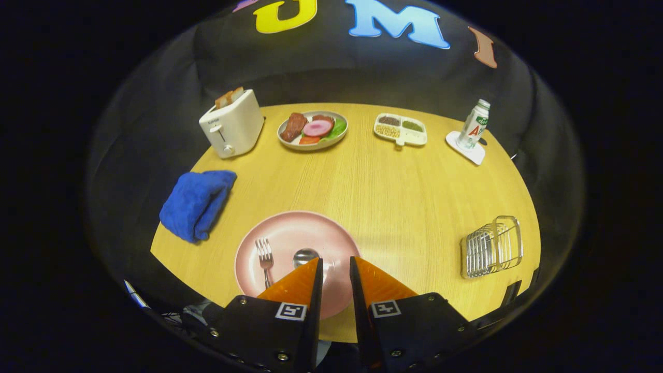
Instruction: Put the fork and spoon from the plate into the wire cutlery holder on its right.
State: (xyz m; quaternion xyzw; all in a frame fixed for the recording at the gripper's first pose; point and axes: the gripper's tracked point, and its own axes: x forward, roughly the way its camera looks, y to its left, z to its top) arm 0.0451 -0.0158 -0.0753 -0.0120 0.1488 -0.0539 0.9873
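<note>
spoon point(305, 257): handle hidden behind tool point(335, 261) | fork point(264, 259): handle end hidden likewise

Gripper point(336, 267) hovers over a pink plate point(331, 241) holding fork point(264, 257) and spoon point(305, 256), fingers parted and empty; wire holder point(491, 247) sits well right.

The setting is a staged dining table inside a recording booth, not a lived-in home: a round wooden table point(393, 191) stands enclosed by a black cloth wall point(311, 67) on all sides beyond it. Breakfast-type items are laid out far beyond the fingers: a white toaster point(233, 124) with bread in its slot, a plate of food point(313, 129), a divided snack dish point(401, 129) and a bottle point(474, 125) on a coaster. Nearer, a pink plate point(298, 243) lies just ahead of the fingers, with a blue cloth point(197, 203) to its left and a wire cutlery holder point(491, 246) to its right.
</note>
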